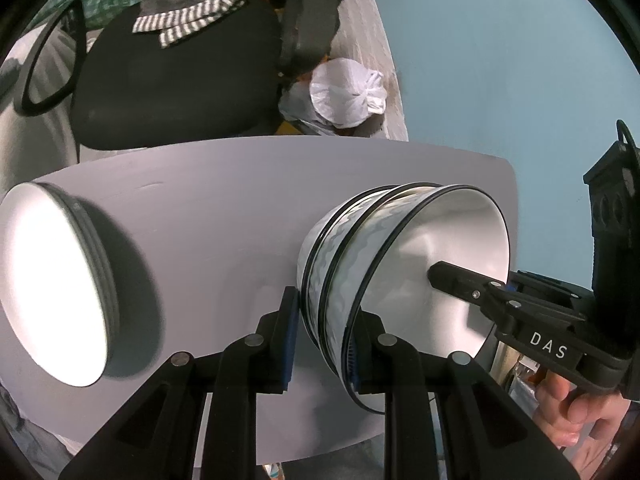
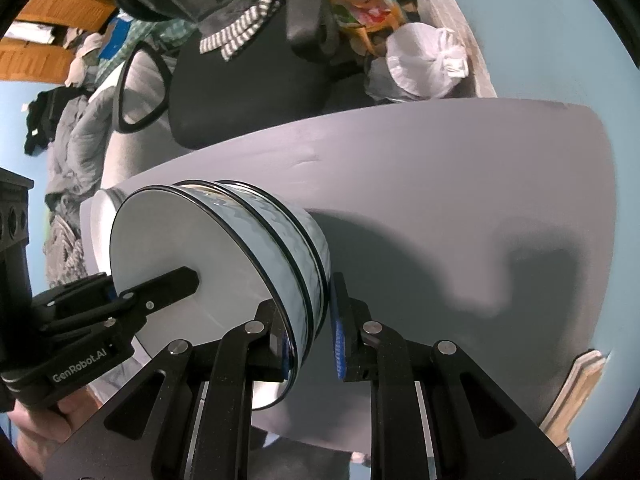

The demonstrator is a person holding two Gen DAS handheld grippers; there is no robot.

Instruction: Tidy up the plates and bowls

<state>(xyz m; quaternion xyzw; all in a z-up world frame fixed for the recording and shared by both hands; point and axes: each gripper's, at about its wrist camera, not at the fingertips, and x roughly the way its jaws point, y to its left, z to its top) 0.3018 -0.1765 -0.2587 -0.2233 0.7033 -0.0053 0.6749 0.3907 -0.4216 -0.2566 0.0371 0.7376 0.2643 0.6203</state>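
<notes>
A stack of nested white bowls [image 1: 360,248] with black rims and a pale wavy pattern stands on the grey table [image 1: 208,200]. My left gripper [image 1: 324,344] straddles the near rim of the stack, one finger inside the top bowl and one outside, jaws open around the wall. My right gripper [image 2: 308,340] straddles the opposite rim of the same stack [image 2: 256,240] the same way; it also shows in the left wrist view [image 1: 460,280]. A stack of white plates [image 1: 56,284] sits at the table's left.
A black office chair [image 1: 172,80] with striped cloth stands behind the table. A white plastic bag [image 1: 348,96] lies on the floor beside it. A light blue wall [image 1: 500,60] is to the right. The table's right half [image 2: 460,200] is bare.
</notes>
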